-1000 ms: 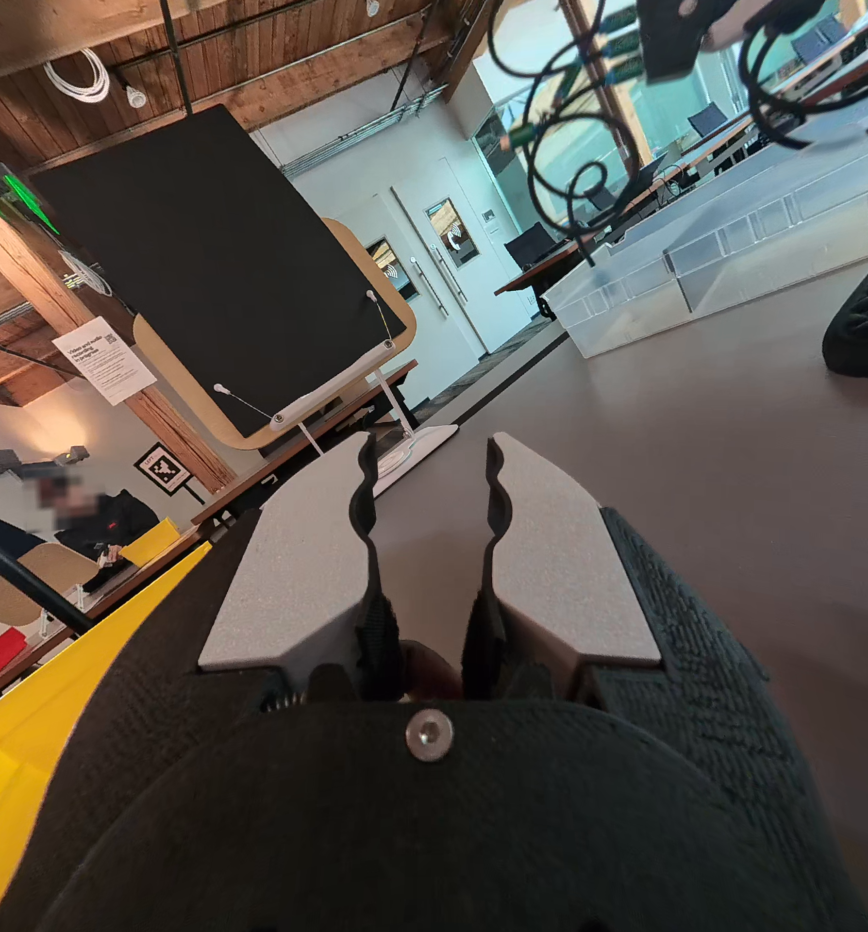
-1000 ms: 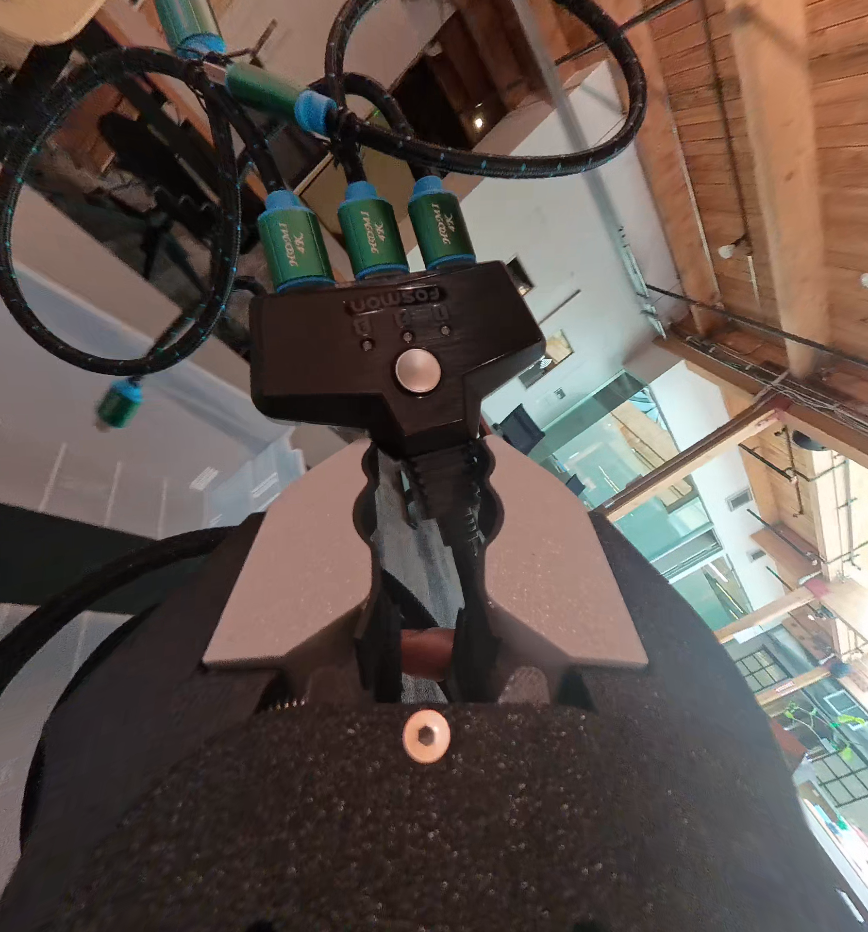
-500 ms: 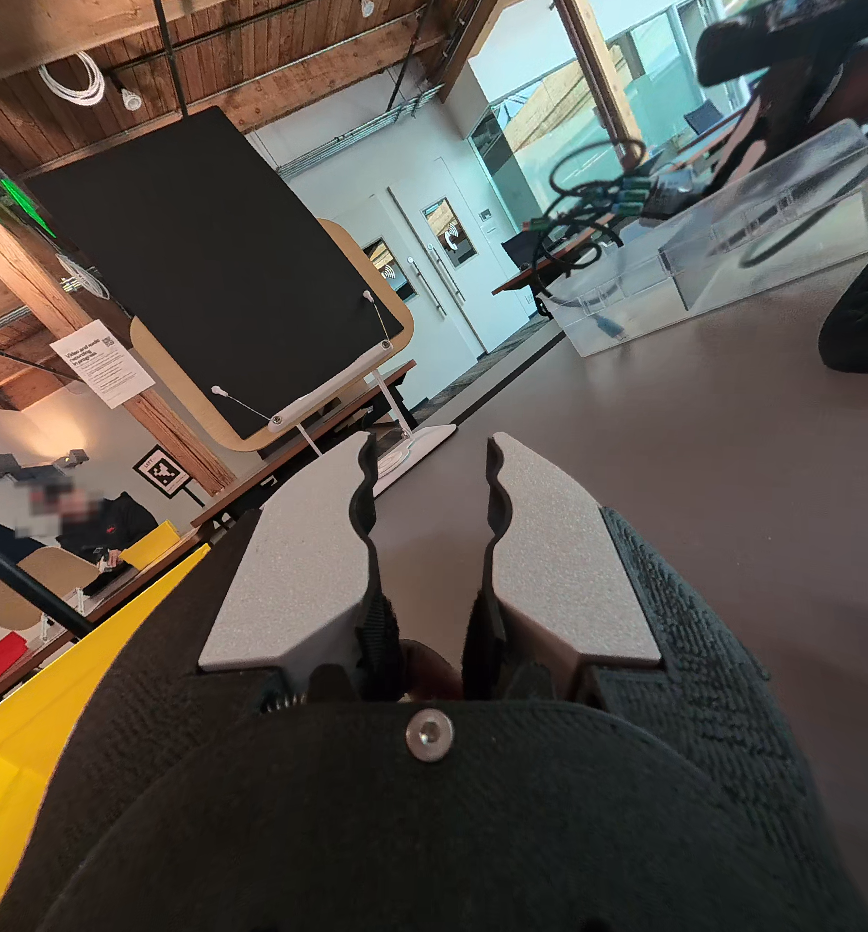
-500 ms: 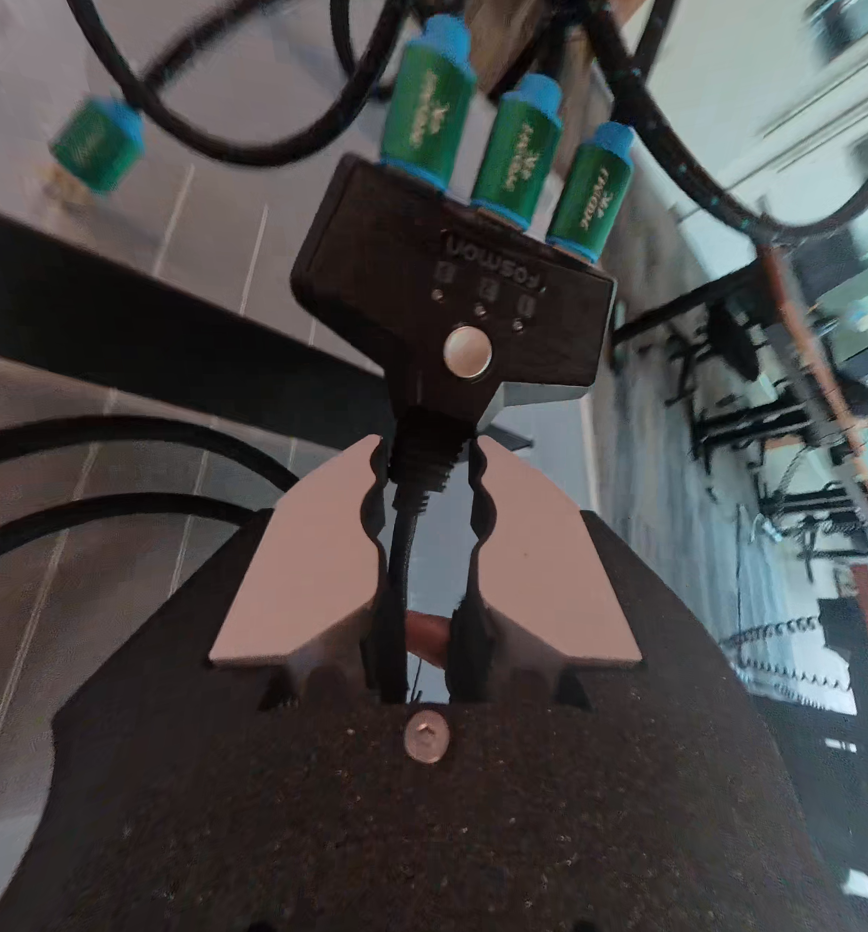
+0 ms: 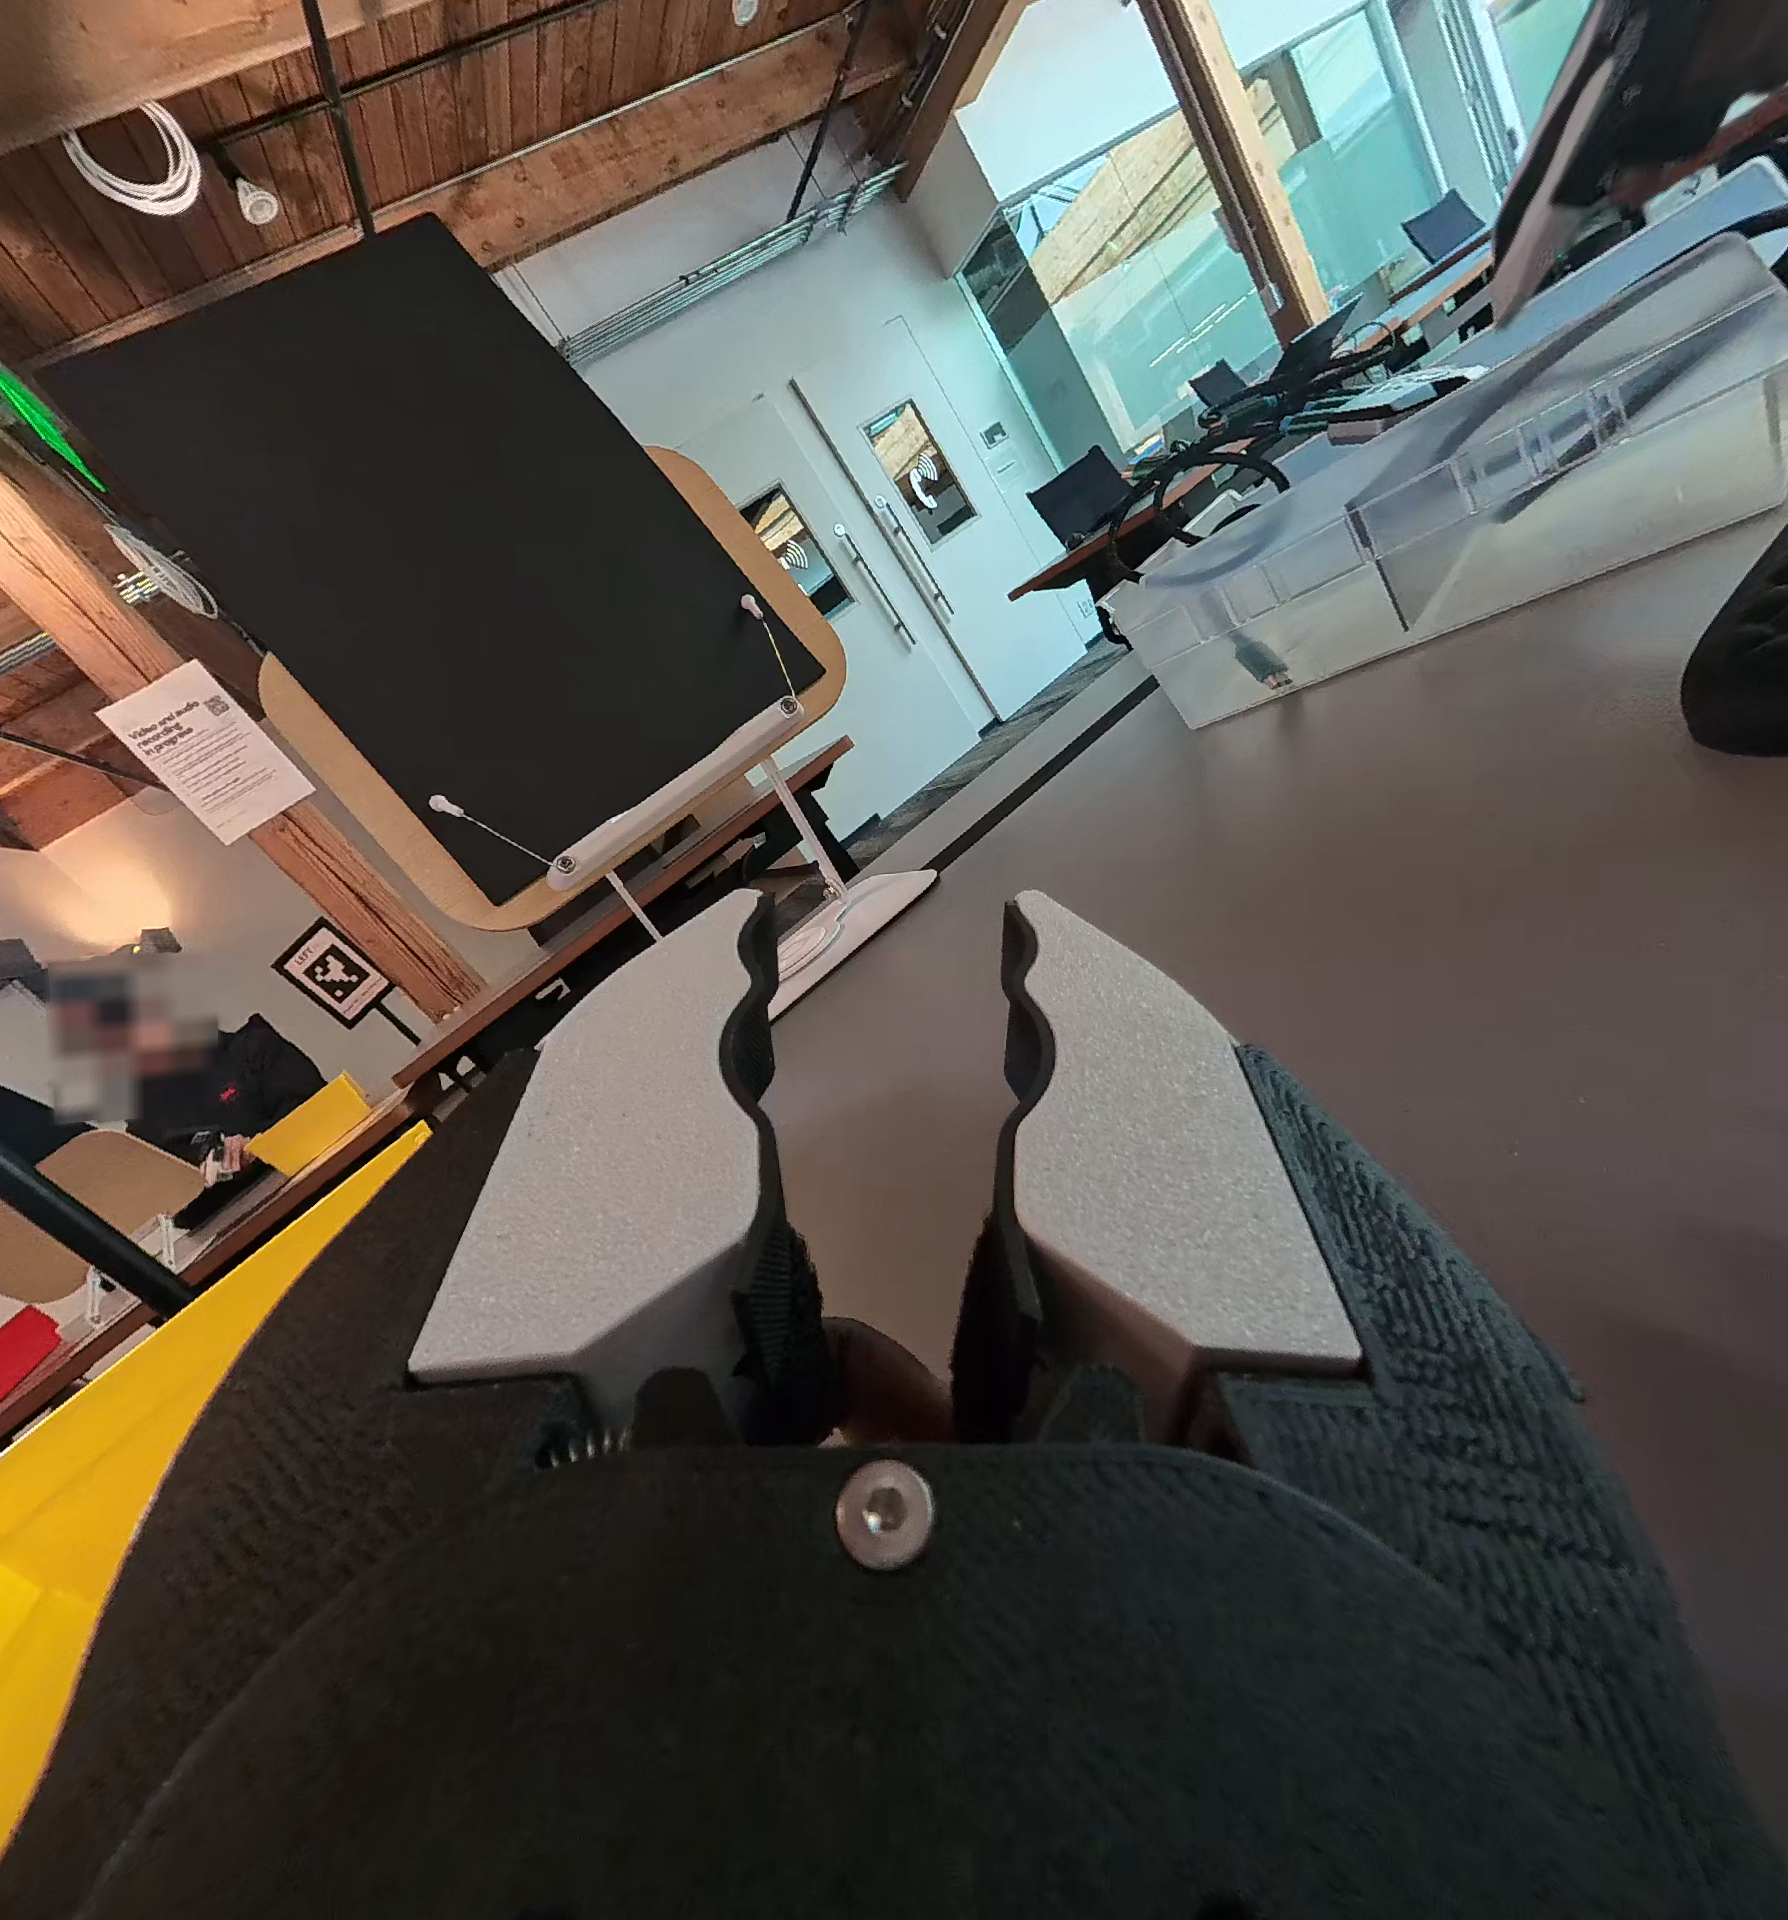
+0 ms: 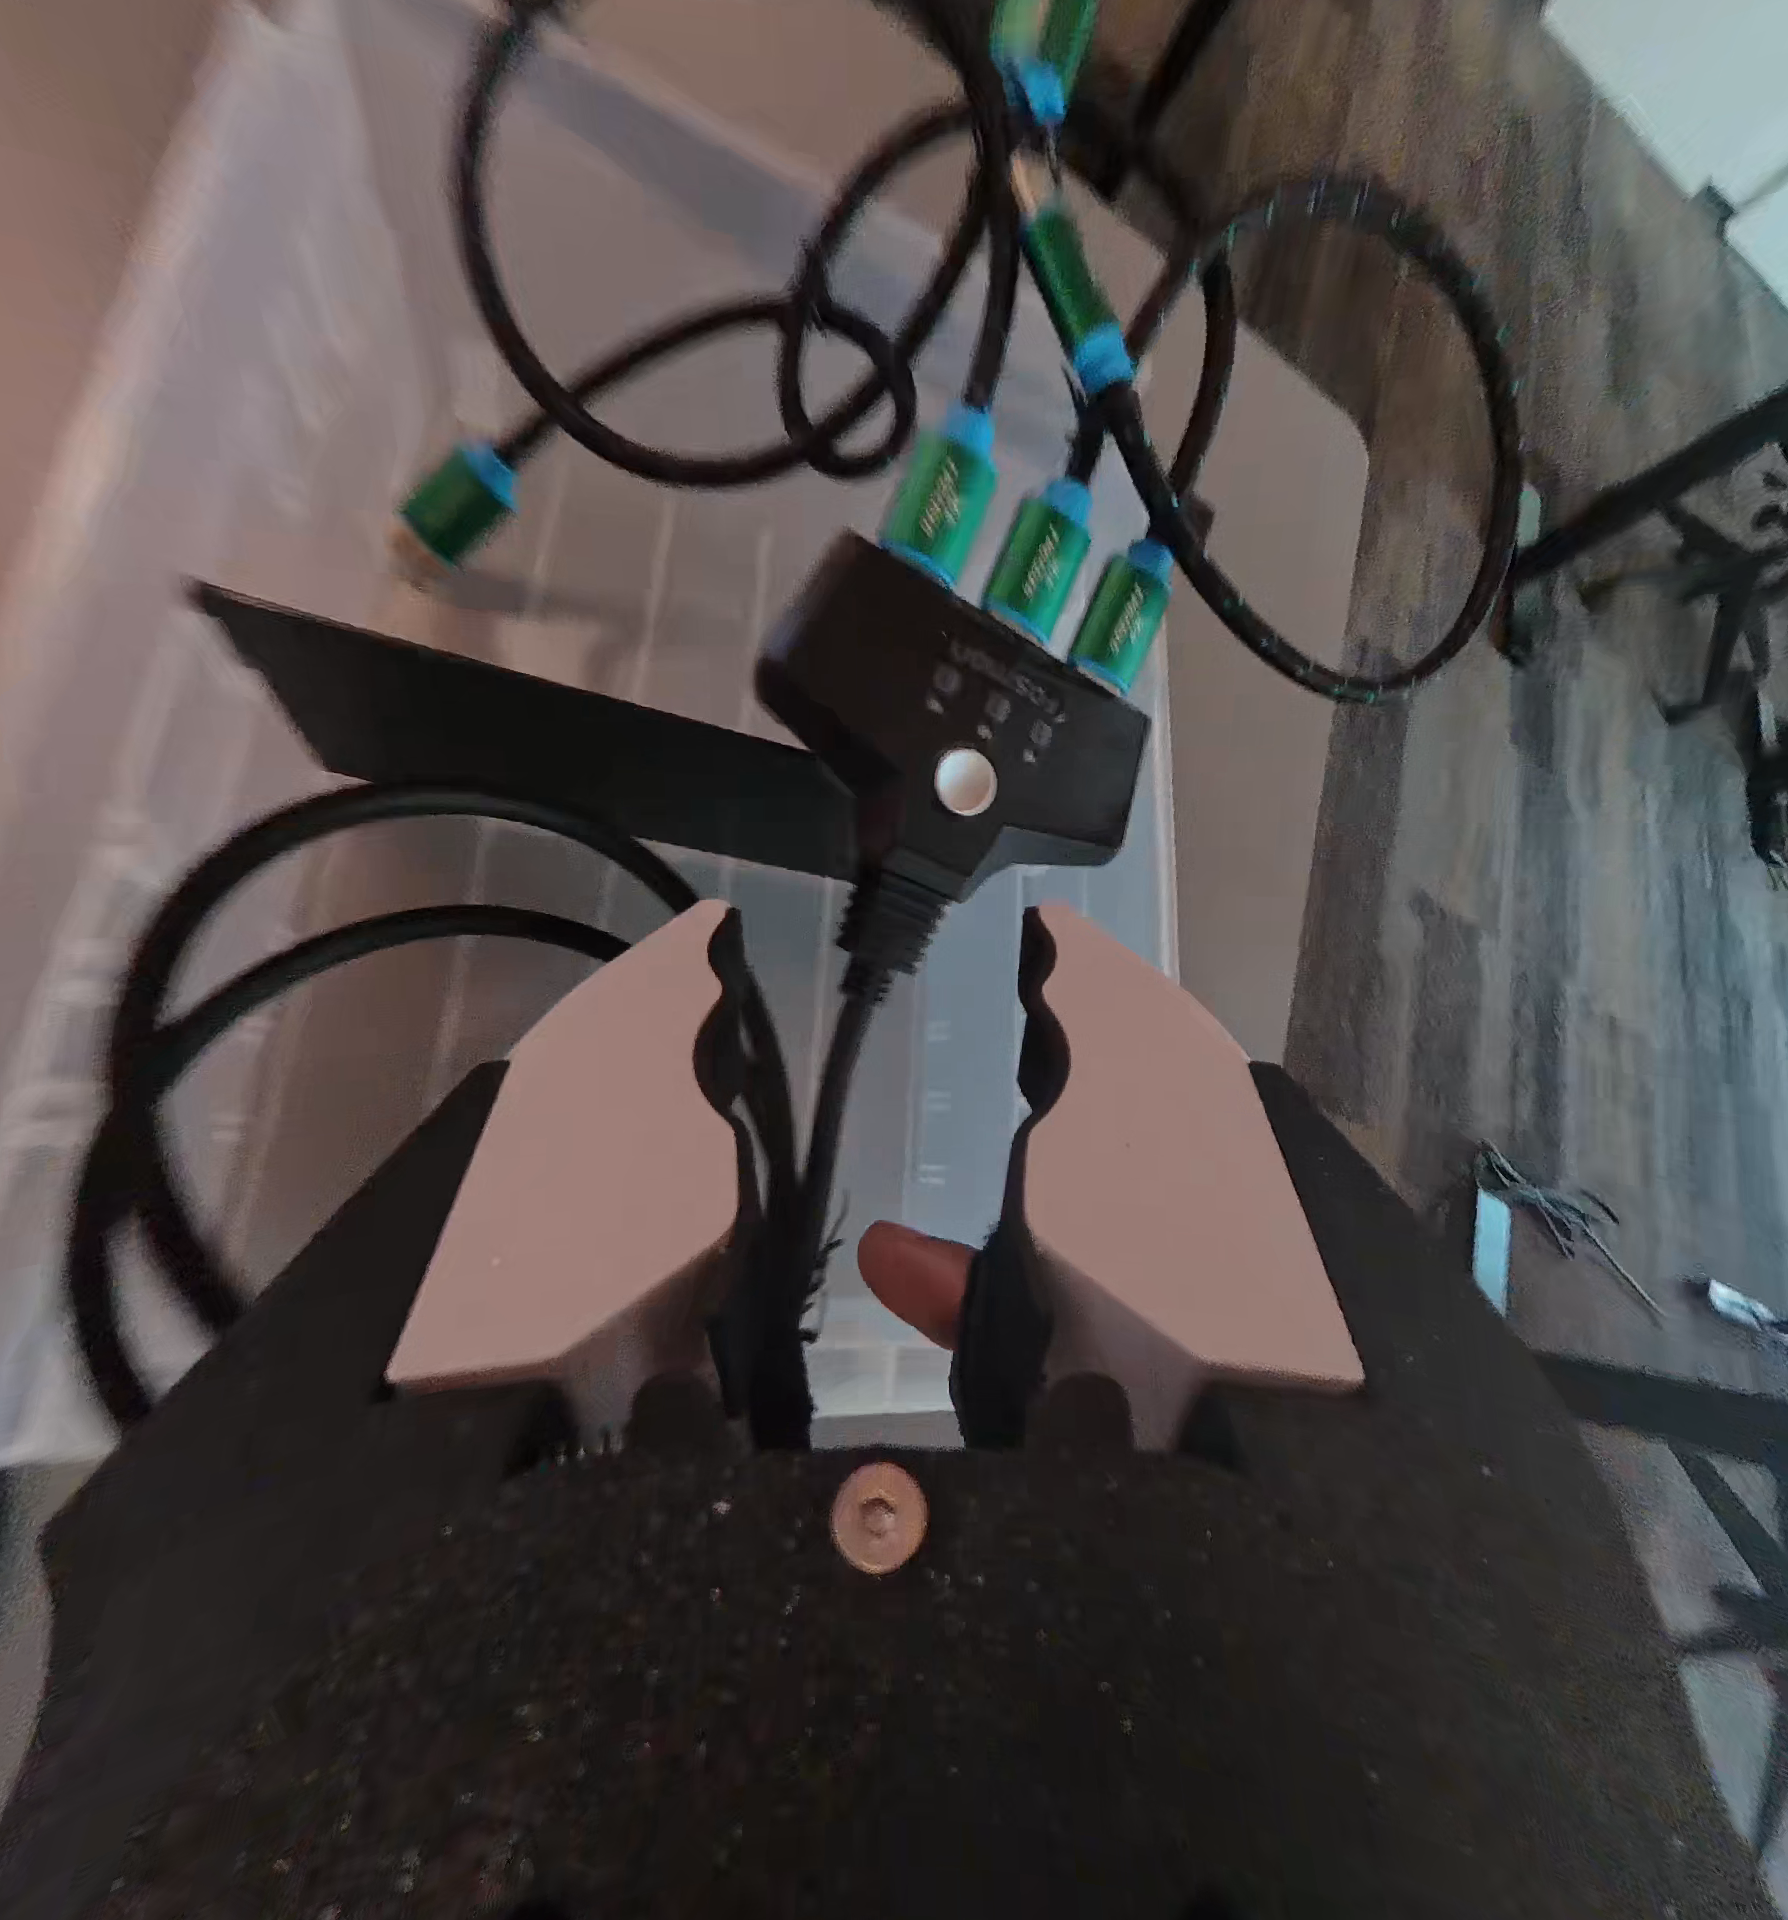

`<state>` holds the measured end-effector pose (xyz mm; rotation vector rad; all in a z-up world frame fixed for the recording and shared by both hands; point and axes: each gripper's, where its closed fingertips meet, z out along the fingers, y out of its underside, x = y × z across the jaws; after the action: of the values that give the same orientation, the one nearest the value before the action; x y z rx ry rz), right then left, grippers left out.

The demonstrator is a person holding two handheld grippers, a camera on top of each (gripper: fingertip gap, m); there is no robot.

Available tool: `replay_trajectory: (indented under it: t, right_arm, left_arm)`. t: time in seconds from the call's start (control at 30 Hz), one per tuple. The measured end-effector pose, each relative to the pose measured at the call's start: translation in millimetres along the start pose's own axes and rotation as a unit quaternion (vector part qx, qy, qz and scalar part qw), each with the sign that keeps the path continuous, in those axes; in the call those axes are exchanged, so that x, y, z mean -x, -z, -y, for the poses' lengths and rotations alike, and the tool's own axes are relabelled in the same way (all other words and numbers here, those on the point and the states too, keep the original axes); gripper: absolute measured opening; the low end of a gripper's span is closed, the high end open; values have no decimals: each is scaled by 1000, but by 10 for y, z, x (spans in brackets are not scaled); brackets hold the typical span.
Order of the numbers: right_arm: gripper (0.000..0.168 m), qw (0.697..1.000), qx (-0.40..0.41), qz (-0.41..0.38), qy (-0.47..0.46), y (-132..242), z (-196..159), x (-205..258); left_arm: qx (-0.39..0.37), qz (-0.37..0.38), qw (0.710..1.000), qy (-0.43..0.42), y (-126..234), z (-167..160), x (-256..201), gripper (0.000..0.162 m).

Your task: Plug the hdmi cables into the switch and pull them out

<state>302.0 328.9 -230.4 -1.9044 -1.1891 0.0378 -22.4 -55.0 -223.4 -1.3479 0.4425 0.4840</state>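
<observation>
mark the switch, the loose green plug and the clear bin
switch [image 6: 983, 727]: right wrist view, on its black body above the round button.
loose green plug [image 6: 450, 511]: right wrist view, on its green shell.
clear bin [image 5: 1555, 488]: left wrist view, on its front wall.

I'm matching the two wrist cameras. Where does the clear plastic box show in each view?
Left wrist view: the clear plastic box sits upper right, on the far part of the brown table.
Right wrist view: it fills the left and centre background, behind the black switch.
Shared landmark: the looped black cables over the box.
</observation>
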Motion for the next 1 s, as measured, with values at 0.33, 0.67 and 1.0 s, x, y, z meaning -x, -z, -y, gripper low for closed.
replay_trajectory:
  t: [0.33,0.67,1.0]
  right_arm:
    - [21,970,175,162,43,270,-712,656]
    - [51,999,-2,35,-29,304,-79,495]
    - [27,700,-706,38,-101,1996,1356,1626]
  left_arm:
    - [0,-4,1000,-9,1,4,-23,41]
    - [9,-9,1000,-15,-16,-29,-45,41]
    - [10,-11,1000,-24,-19,-36,-65,40]
